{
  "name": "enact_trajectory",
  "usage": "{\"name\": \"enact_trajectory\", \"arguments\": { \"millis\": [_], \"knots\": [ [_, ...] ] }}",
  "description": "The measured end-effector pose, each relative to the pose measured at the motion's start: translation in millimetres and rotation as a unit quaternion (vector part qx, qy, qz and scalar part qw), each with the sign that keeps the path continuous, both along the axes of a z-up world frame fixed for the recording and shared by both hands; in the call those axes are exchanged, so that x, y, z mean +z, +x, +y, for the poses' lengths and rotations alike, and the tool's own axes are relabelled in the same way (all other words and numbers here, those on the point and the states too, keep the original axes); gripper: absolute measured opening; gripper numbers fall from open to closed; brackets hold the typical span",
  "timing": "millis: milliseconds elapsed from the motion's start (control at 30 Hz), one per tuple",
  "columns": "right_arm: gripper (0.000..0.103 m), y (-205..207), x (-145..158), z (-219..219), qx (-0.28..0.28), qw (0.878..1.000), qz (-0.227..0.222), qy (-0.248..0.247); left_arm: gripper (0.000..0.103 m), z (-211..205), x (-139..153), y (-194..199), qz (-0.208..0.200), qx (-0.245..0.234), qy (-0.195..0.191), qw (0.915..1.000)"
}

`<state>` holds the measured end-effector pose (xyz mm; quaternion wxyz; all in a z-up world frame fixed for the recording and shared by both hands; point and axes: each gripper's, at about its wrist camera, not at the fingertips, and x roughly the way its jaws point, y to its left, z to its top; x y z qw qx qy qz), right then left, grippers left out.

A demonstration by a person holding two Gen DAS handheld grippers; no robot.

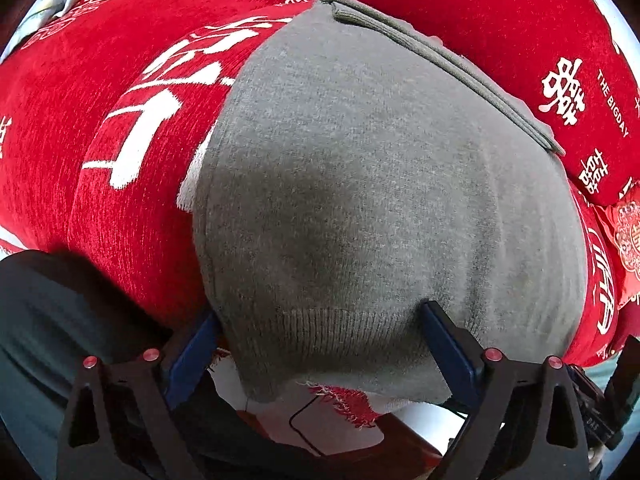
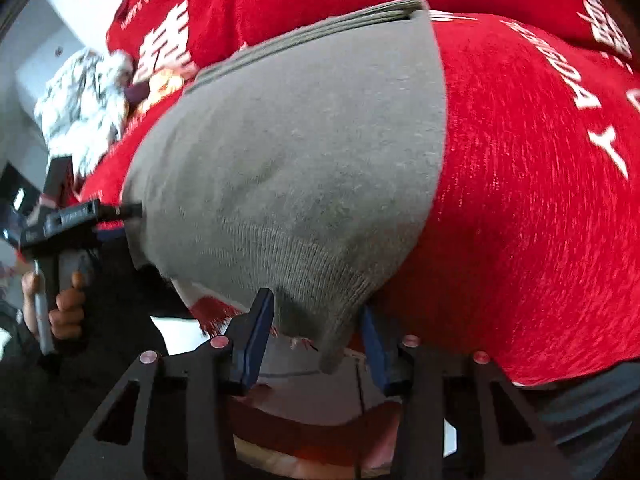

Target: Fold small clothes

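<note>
Illumination: bright, even daylight in both views; red cloth (image 1: 132,236) vividly saturated.
Shadow: 1 soft dark patch on the grey knit garment (image 1: 360,152) in the left wrist view, above the left gripper (image 1: 320,344).
Glare: white areas at upper left of the right wrist view are overexposed.
Blur: right wrist view slightly smeared, notably the patterned fabric (image 2: 80,108); left wrist view sharper.
Distortion: strong fisheye bulge; dark vignette at the corners.
Focus: right gripper (image 2: 316,344) soft in the near foreground.
</note>
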<state>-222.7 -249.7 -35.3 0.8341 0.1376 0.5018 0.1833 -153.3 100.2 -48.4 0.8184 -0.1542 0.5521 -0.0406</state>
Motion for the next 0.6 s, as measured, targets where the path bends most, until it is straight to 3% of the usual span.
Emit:
{"name": "enact_trajectory", "arguments": {
  "millis": [133,200,233,267,300,333,600],
  "knots": [
    [0.05,-5,-1,2,-0.004,1.0,-0.007,0.011,0.085,1,4,-3,-0.009,-0.003,0.0,1.0],
    [0.051,-7,-1,7,-0.002,1.0,-0.014,-0.009,0.076,5,7,-7,-0.015,-0.004,0.002,0.9999],
    [0.048,-6,2,10,-0.001,1.0,-0.017,-0.019,0.065,4,9,-8,-0.018,-0.006,0.003,0.9998],
    [0.015,-7,3,13,0.01,1.0,-0.021,-0.016,0.048,4,12,-9,-0.024,-0.009,0.004,0.9997],
    [0.007,-6,5,11,0.013,1.0,-0.018,-0.015,0.036,4,15,-12,-0.03,-0.013,0.005,0.9995],
    [0.007,-5,6,11,0.012,1.0,-0.018,-0.015,0.015,4,18,-14,-0.034,-0.022,0.003,0.9992],
    [0.007,1,53,-20,0.005,0.993,-0.071,0.094,0.015,8,52,-14,-0.069,-0.039,-0.011,0.9968]
  ]
}}
